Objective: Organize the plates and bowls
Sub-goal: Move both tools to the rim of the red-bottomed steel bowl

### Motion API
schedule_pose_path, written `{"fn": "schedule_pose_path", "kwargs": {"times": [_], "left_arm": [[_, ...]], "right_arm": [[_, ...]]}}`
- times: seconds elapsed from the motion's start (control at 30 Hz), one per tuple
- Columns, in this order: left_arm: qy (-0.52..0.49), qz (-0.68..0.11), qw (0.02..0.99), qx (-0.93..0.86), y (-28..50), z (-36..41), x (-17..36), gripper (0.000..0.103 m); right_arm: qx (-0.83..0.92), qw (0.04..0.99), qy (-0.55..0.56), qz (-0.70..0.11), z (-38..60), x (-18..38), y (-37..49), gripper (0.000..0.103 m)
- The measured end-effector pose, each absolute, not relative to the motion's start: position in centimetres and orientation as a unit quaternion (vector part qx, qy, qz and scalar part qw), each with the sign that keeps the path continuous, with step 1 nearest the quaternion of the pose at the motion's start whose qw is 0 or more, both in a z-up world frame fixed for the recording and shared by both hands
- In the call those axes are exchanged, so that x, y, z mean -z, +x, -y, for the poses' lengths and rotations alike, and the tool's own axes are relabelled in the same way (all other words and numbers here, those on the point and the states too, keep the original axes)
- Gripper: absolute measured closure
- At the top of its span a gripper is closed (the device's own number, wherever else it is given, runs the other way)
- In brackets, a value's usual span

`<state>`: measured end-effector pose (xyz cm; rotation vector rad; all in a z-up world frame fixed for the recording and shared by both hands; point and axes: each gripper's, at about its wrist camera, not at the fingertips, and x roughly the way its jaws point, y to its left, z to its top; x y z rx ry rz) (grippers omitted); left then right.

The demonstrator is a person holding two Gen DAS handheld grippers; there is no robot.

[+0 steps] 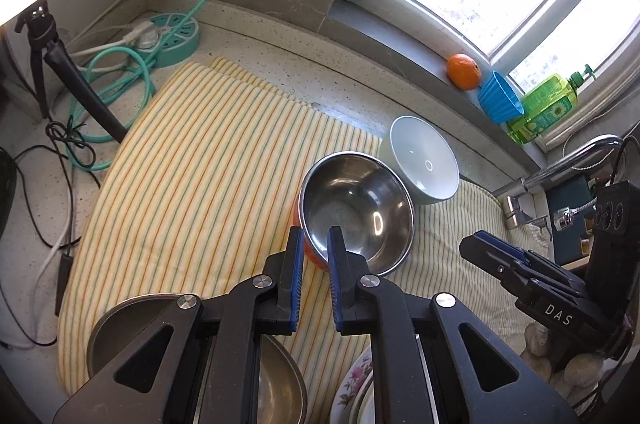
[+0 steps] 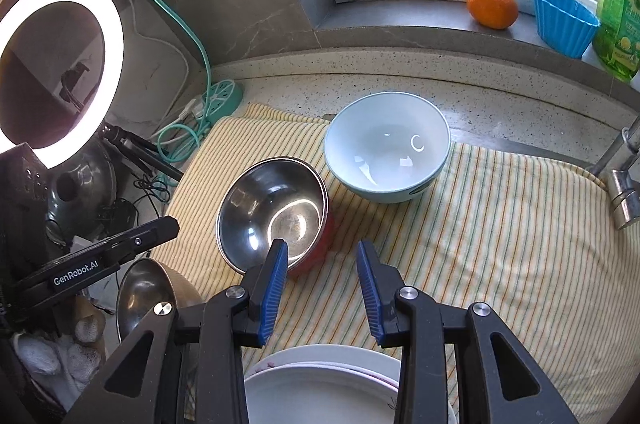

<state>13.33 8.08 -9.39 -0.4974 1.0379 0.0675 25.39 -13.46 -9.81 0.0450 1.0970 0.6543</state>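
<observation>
Left view alone shows faucet [image 1: 576, 160] at 3 o'clock; right view alone shows ring light [image 2: 60, 64] at 9. Left gripper [image 1: 316, 244] nearly pressed together, empty; right gripper [image 2: 322, 260] partly spread, empty. Steel bowl [image 2: 272, 212] on striped towel [image 2: 500, 224], blue bowl [image 2: 386, 144] at its 1 o'clock.

Your left gripper [image 1: 316, 236] hovers nearly closed over the steel bowl's [image 1: 356, 208] near rim (nothing held), with 1 pale bowl [image 1: 424, 160] just behind, both on the striped towel [image 1: 192, 184].
</observation>
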Motion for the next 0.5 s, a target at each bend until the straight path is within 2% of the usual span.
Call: {"fn": "schedule_pose_path", "kwargs": {"times": [0.5], "left_arm": [[-0.258,-0.517,0.816,-0.03,16.0,-8.7,11.6,0.093]], "right_arm": [[-0.307,0.762,0.095,-0.562,12.3,13.0,28.9,0.077]]}}
